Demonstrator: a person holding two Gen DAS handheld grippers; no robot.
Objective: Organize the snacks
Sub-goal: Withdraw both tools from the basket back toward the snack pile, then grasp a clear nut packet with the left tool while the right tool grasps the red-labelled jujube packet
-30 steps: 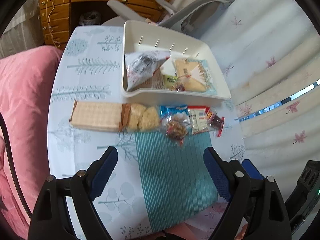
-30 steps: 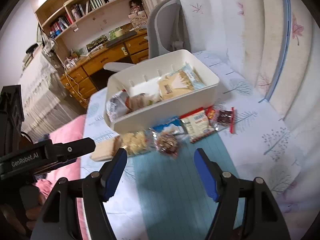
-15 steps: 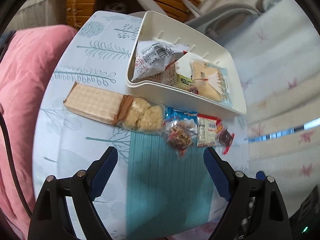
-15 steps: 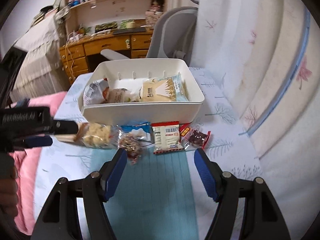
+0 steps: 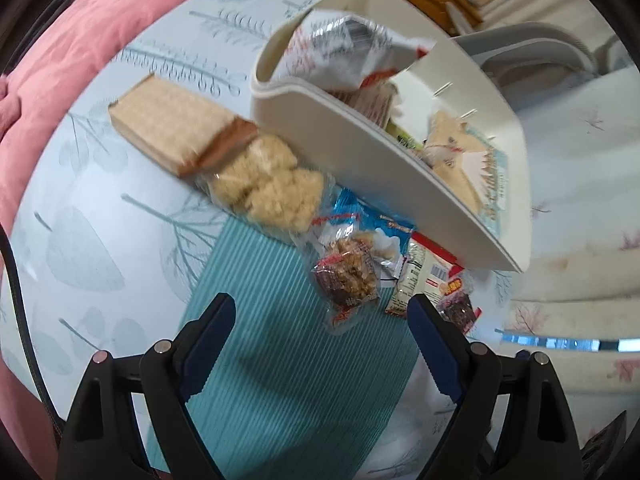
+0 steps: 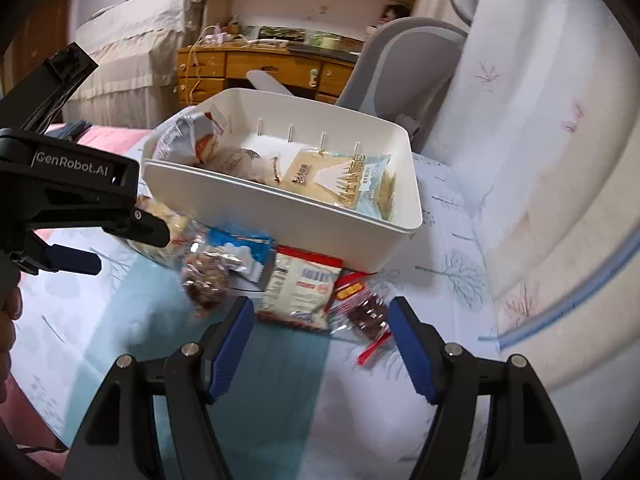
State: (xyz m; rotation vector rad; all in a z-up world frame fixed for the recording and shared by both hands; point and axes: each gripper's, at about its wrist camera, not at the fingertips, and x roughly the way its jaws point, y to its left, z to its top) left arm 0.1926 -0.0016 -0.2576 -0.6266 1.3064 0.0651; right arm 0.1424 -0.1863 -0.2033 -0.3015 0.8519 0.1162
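A white bin (image 5: 360, 136) (image 6: 288, 216) on the table holds several snack packets. In front of it lies a row of snacks: a tan wafer pack (image 5: 172, 124), a clear bag of puffed rice cakes (image 5: 268, 192), a blue packet (image 5: 360, 220) (image 6: 240, 252), a small nut bar (image 5: 348, 276) (image 6: 204, 280), a white-and-red packet (image 6: 300, 292) (image 5: 420, 280) and a dark red candy packet (image 6: 368, 316) (image 5: 456, 308). My left gripper (image 5: 322, 308) is open just short of the nut bar. My right gripper (image 6: 320, 312) is open, straddling the near edge of the white-and-red packet without pressing it.
A teal striped mat (image 5: 280, 360) lies under the grippers on a pale tree-print tablecloth (image 5: 100, 220). A pink cushion (image 5: 60, 52) is at the left. A grey chair (image 6: 404, 60) and wooden desk (image 6: 260, 68) stand behind the bin; a curtain (image 6: 540, 140) hangs right.
Both grippers have rolled, sunk and moved closer to the snack row; the snacks now sit nearer the fingertips. Both jaws keep the same width. Nothing was picked up.
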